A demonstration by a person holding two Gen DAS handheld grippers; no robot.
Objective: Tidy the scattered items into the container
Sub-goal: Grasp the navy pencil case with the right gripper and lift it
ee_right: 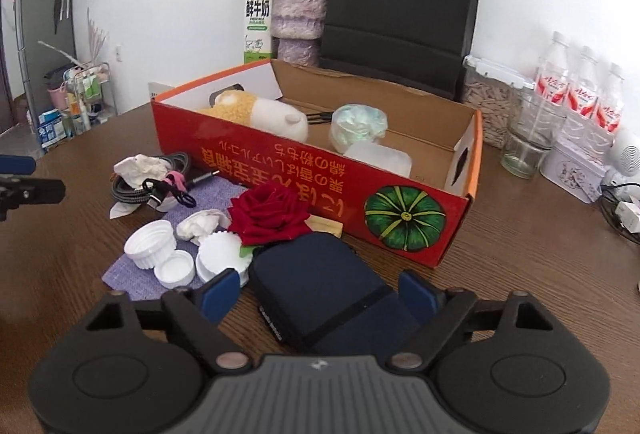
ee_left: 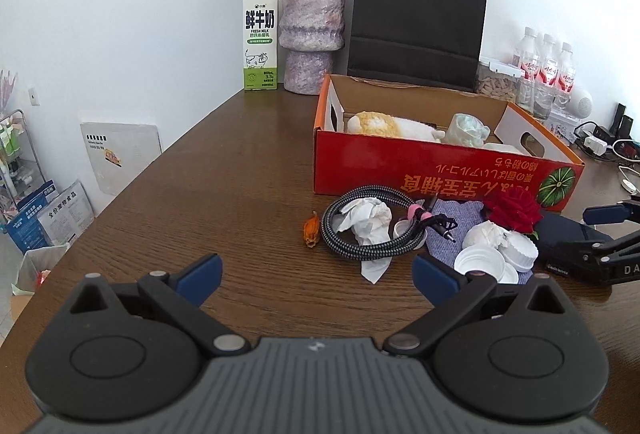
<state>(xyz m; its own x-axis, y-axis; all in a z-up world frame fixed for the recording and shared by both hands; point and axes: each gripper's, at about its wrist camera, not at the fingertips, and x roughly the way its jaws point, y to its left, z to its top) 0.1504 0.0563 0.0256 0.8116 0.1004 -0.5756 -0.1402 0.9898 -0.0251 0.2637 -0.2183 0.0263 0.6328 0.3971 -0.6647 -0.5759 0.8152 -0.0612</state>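
Right wrist view: the right gripper [ee_right: 316, 294] straddles a dark blue pouch [ee_right: 320, 294] lying before the red cardboard box [ee_right: 400, 209]; pad contact cannot be told. Left wrist view alone shows the left gripper [ee_left: 316, 274] spread wide over bare table [ee_left: 220, 173], near a coiled braided cable [ee_left: 360, 246].

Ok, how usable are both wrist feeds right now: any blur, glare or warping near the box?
Left wrist view: sharp, even daylight, no glare; fisheye bends the table edge and darkens the corners. Right wrist view: slightly softer, the red cardboard box print still legible; the navy pouch between the right gripper fingers is clear; the wall behind the black paper bag is bright.
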